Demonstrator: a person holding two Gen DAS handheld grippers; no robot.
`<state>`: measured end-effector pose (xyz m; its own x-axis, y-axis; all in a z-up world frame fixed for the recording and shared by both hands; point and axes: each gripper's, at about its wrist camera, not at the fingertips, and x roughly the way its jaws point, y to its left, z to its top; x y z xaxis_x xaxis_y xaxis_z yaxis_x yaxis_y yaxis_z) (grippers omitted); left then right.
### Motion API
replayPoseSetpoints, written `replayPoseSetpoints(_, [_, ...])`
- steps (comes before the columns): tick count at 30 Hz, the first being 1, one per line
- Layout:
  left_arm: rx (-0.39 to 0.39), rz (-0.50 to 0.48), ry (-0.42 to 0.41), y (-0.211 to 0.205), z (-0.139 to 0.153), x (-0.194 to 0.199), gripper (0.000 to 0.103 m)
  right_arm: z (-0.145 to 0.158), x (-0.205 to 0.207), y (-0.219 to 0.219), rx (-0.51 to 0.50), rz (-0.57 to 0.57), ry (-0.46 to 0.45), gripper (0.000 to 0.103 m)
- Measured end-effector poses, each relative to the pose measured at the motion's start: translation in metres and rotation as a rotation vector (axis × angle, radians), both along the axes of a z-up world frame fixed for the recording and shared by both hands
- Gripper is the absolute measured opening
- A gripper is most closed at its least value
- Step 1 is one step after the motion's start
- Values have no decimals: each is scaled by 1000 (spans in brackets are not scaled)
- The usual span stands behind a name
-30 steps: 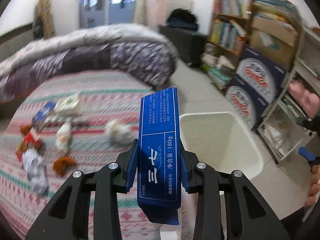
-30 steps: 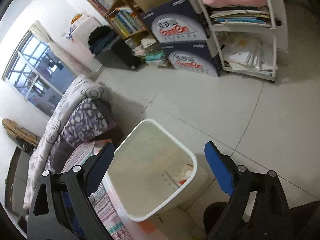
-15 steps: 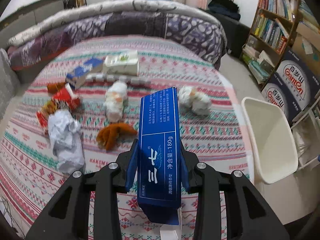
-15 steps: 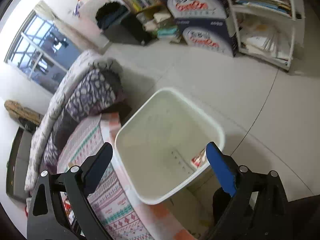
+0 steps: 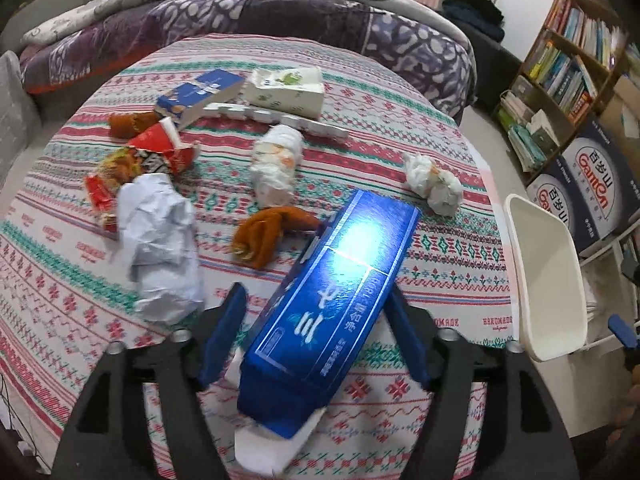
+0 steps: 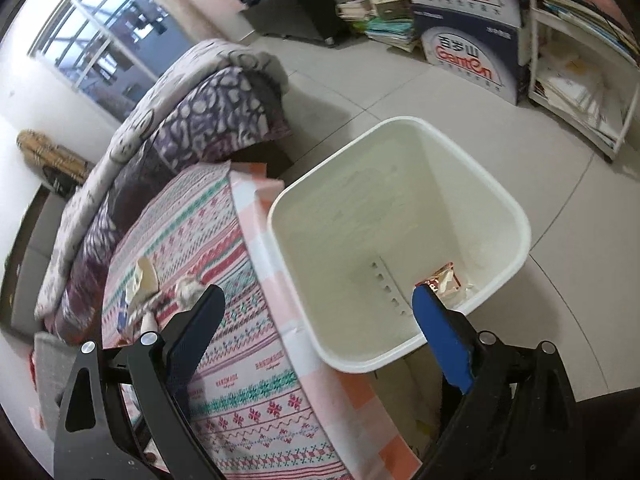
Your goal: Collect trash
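Observation:
My left gripper (image 5: 316,296) hangs over the patterned tablecloth (image 5: 440,248) with its jaws opening. A long blue toothpaste box (image 5: 332,312) lies tilted to the right between them, and neither pad presses on it. Beyond it on the cloth lie crumpled white paper (image 5: 160,240), a brown scrap (image 5: 268,232), two white wads (image 5: 276,164) (image 5: 434,180), a red wrapper (image 5: 156,152), a small blue box (image 5: 196,96) and a white tissue pack (image 5: 286,88). The white bin (image 6: 400,232) stands beside the table, a shiny wrapper (image 6: 440,280) inside. My right gripper (image 6: 318,296) stands open and empty above the bin's near rim.
A bed with a purple patterned quilt (image 5: 280,12) lies behind the table. A bookshelf (image 5: 572,56) and stacked blue cartons (image 6: 460,40) stand beyond the bin, with white shelves (image 6: 580,80) to the right. Tiled floor (image 6: 560,208) surrounds the bin (image 5: 548,280).
The left gripper swung from above the bin to over the table, then spread its jaws; the blue box tipped to the right, loose. The right gripper came closer over the bin, still open.

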<state>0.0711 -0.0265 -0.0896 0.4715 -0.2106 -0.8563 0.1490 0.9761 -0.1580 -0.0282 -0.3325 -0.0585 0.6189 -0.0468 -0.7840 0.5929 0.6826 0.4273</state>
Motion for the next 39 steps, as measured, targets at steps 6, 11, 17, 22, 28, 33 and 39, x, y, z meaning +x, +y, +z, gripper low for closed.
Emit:
replayPoseSetpoints(6, [-53,-35,96,13,0,1,74,31,15,38,-100,147,-10,93])
replayPoseSetpoints(11, [-41,-135,190,21,8,-1,75,63,38,51,-153,236,-8,96])
replayPoseSetpoints(17, [6,-209,212,11,21,5,76,69,77,43,-198,263,-7,96])
replayPoseSetpoints(22, [139,-300,209,-25,16,16,80,44,97,31,-230,265,31,96])
replayPoseSetpoints(28, [230,-324,244,-39,-12,27,51,29,123,39,-207,352,67,96])
replayPoseSetpoints(33, [56,-263,239,-6,3,38,39,14,141,75,-281,507,110,95])
replayPoseSetpoints(39, [-235,-102,181,56,35,52,36,-5,158,116,-367,628,153,83])
